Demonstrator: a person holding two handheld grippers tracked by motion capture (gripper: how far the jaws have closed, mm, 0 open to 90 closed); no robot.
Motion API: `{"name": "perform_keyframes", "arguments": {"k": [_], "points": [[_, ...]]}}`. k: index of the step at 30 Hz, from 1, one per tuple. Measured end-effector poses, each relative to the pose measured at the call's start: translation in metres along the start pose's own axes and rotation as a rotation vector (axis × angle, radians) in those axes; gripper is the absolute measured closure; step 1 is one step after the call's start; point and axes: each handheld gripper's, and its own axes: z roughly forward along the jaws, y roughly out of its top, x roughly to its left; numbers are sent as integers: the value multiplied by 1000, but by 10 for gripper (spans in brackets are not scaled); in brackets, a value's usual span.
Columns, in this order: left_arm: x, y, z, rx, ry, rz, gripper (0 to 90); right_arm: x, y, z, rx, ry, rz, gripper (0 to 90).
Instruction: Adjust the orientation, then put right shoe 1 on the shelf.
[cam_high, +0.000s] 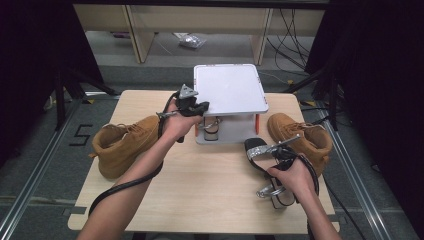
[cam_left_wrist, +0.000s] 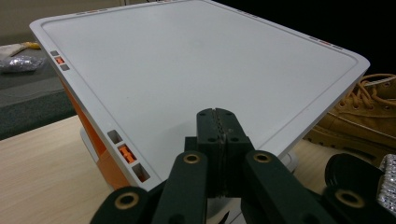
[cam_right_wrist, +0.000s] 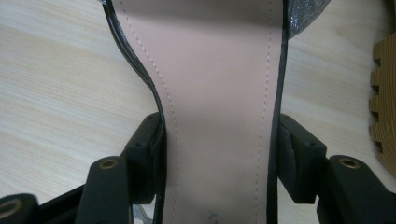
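My right gripper (cam_right_wrist: 219, 158) pinches the sandal (cam_right_wrist: 219, 93) by its sides over the table (cam_high: 210, 180). My left gripper (cam_left_wrist: 218, 122) is pressed together, empty, above the white shelf (cam_left_wrist: 196, 65).

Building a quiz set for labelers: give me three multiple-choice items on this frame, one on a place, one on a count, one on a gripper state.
1. Where is the white-topped rack?
A. at the table's far edge, middle
B. on the floor
C. at the near left corner

2. How many tan boots are on the table?
A. one
B. two
C. three

3. How do the left gripper jaws stand?
A. wide open
B. shut on a boot
C. shut, holding nothing

Key: 1 A, it stands at the far edge between the boots. 2 B, the left boot and the right boot. 3 C, the jaws meet over the rack top with nothing between them.
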Motion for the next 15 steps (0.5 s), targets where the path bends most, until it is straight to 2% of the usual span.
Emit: {"name": "perform_keyframes", "arguments": {"k": [5, 6, 7, 11, 14, 15], "points": [[0, 1, 0, 3, 0, 3, 887, 2, 3, 1, -19, 0, -10, 423], [0, 1, 0, 4, 0, 2, 887, 4, 3, 0, -10, 10, 19, 423], [0, 1, 0, 4, -1, 2, 887, 5, 3, 0, -9, 8, 27, 423], [0, 1, 0, 8, 0, 4, 887, 7, 6, -2, -21, 7, 25, 422], [1, 2, 0, 12, -3, 5, 887, 10, 9, -4, -30, 13, 47, 423], [1, 2, 0, 10, -5, 1, 887, 12, 10, -6, -37, 28, 56, 423]]}}
